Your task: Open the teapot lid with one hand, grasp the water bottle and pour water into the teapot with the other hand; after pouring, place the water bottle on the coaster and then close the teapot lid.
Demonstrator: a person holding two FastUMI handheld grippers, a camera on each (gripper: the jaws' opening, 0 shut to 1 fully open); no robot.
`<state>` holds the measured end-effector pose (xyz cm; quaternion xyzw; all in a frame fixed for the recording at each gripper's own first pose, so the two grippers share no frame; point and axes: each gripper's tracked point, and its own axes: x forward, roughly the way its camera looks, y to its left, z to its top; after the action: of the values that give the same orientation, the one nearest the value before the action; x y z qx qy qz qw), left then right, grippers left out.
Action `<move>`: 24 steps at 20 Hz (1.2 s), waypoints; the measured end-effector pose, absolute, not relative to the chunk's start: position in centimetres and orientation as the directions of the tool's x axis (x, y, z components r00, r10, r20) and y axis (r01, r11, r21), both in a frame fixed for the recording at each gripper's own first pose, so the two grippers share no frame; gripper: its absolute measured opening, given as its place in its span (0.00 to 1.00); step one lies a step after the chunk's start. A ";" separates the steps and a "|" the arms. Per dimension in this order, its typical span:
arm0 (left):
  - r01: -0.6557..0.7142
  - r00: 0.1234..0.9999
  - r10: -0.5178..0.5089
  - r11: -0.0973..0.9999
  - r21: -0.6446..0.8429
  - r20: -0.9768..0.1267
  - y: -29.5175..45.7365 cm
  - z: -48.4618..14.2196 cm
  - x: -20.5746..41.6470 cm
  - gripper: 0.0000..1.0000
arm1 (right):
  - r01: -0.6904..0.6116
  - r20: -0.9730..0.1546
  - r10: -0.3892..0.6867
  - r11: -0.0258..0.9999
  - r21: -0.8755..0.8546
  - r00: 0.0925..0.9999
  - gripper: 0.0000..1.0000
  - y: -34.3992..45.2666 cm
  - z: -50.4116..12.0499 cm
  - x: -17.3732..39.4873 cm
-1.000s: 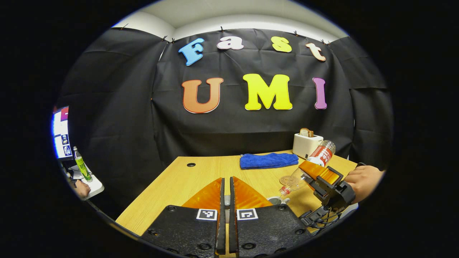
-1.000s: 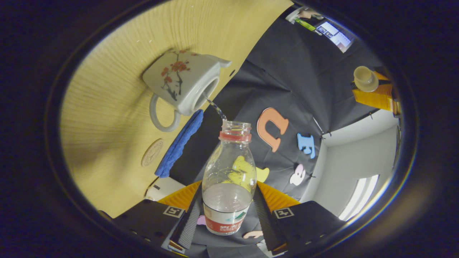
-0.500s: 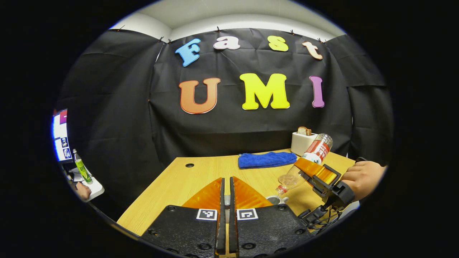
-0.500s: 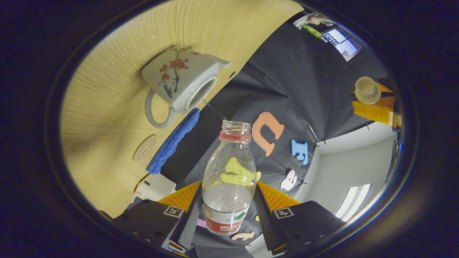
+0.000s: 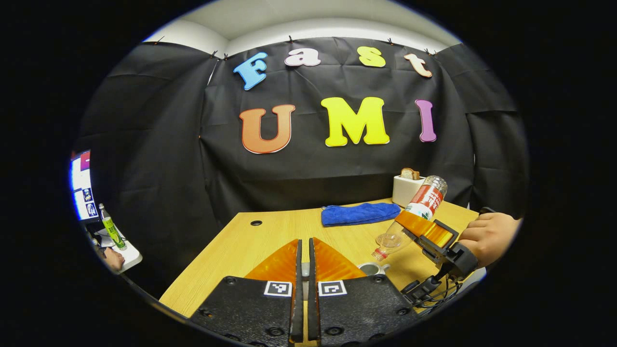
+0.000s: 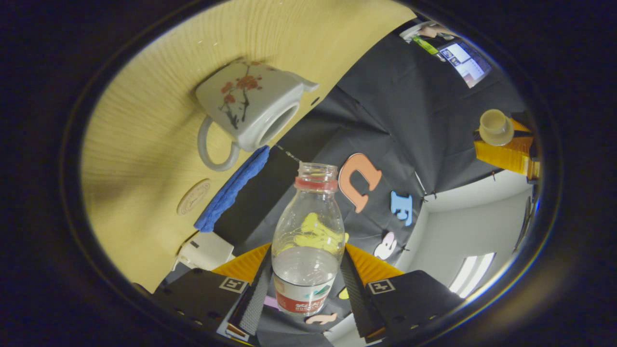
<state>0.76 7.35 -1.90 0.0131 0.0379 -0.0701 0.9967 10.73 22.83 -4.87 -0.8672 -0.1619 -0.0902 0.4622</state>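
Observation:
My right gripper [image 6: 308,251] is shut on a clear water bottle [image 6: 308,241] with a red neck ring, tilted with its open mouth toward the teapot. The white teapot [image 6: 250,108] with a red blossom pattern stands lidless on the table, and a few drops hang between bottle mouth and opening. A round wooden coaster [image 6: 194,196] lies beside the teapot. In the left gripper view my left gripper [image 5: 303,246] is shut. The right gripper view shows it holding the pale teapot lid [image 6: 495,126] up and away. The left gripper view also shows the tilted bottle [image 5: 415,212] above the teapot's rim [image 5: 370,268].
A folded blue towel [image 5: 359,213] lies at the back of the wooden table [image 5: 250,246], with a white toaster [image 5: 407,190] holding bread to its right. A hand [image 5: 489,236] holds the right gripper. Left of the table are a screen [image 5: 81,185] and a green bottle [image 5: 111,226].
The water stream from the bottle into the teapot has thinned to a few drops. The bottle's mouth has risen slightly. The left gripper keeps the lid raised.

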 end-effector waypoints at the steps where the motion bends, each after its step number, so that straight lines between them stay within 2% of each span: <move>1: 0.129 0.989 -0.128 0.991 0.014 -0.079 7.6 -2.0 0.9 0.06 | 0.340 0.288 0.180 -0.492 -0.801 0.940 0.77 22.5 -5.3 10.7; 5: 0.116 0.990 -0.116 0.993 -0.007 -0.083 7.5 -2.2 1.4 0.06 | 0.281 0.240 0.161 -0.324 -0.903 0.957 0.75 22.1 -6.5 11.2; 6: 0.108 0.990 -0.108 0.994 -0.005 -0.085 7.6 -2.3 1.6 0.06 | 0.254 0.221 0.150 -0.262 -0.931 0.964 0.77 21.8 -6.9 11.2; 8: 0.111 0.989 -0.112 0.994 -0.017 -0.093 7.3 -2.6 1.9 0.06 | 0.141 0.130 0.114 -0.099 -0.985 0.985 0.75 20.5 -8.9 11.7; 9: 0.127 0.988 -0.130 0.991 -0.036 -0.088 6.9 -2.4 1.8 0.06 | 0.077 0.076 0.101 -0.007 -0.997 0.992 0.79 20.2 -9.9 11.9; 10: 0.135 0.986 -0.139 0.989 -0.057 -0.089 6.6 -2.4 1.9 0.06 | 0.041 0.049 0.097 0.083 -0.996 0.994 0.75 19.9 -10.4 11.7; 11: 0.133 0.986 -0.138 0.989 -0.066 -0.089 6.5 -2.5 1.9 0.06 | 0.030 0.045 0.097 0.157 -0.987 0.994 0.78 19.9 -10.2 11.5; 12: 0.115 0.989 -0.121 0.991 -0.066 -0.088 6.8 -2.5 2.2 0.06 | 0.041 0.064 0.090 0.235 -0.971 0.994 0.75 19.2 -9.4 11.3; 15: 0.086 0.992 -0.092 0.994 -0.067 -0.092 6.9 -2.7 2.7 0.06 | 0.060 0.092 0.062 0.401 -0.914 0.994 0.77 16.6 -8.2 11.0; 17: 0.086 0.991 -0.094 0.993 -0.081 -0.099 6.3 -3.1 3.1 0.06 | 0.052 0.079 0.029 0.531 -0.846 0.996 0.75 14.3 -7.7 10.9; 20: 0.100 0.987 -0.109 0.992 -0.080 -0.117 4.7 -3.9 3.6 0.06 | 0.029 0.042 0.001 0.716 -0.698 0.999 0.77 11.4 -6.8 10.6; 22: 0.121 0.983 -0.129 0.990 -0.066 -0.131 3.3 -4.5 4.0 0.06 | 0.006 0.018 0.006 0.811 -0.586 1.000 0.77 9.8 -6.4 10.3; 24: 0.140 0.980 -0.150 0.987 -0.078 -0.127 2.0 -4.5 4.2 0.06 | 0.061 0.060 -0.034 0.846 -0.530 0.998 0.75 7.0 -4.9 9.8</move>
<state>4.23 1.97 -4.55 -0.0345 0.0666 -0.0729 0.9945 9.81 7.01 -4.86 -0.2767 -0.0239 -0.0247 0.9603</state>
